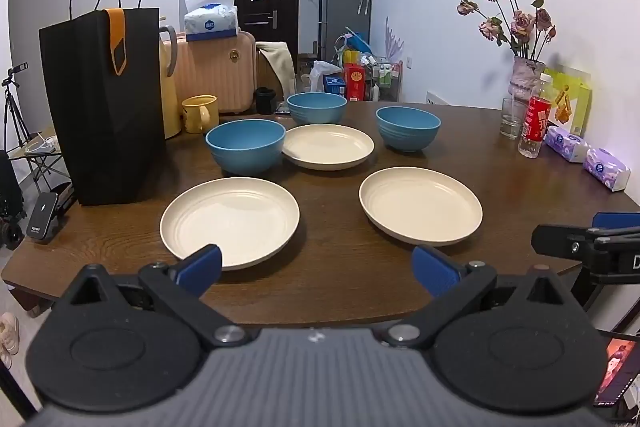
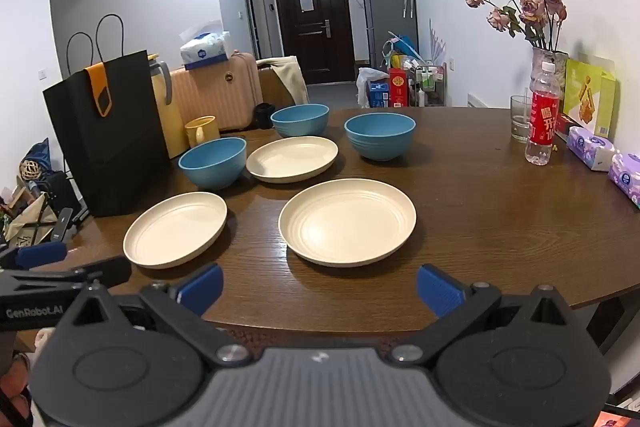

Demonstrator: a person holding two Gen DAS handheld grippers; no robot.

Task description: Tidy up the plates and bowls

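Both the left gripper and right gripper are being held fully spread, empty, at the tabletop edge. Three cream plates and three blue bowls are being observed beside the black bag.

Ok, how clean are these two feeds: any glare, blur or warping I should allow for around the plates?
Left wrist view: fisheye bends the table edge, corners vignette dark, ceiling light blows out top left, near left plate sharp. Right wrist view: same warping, soft sheen on the wood by the near right plate, bowls crisp; the open right claw is slightly soft.
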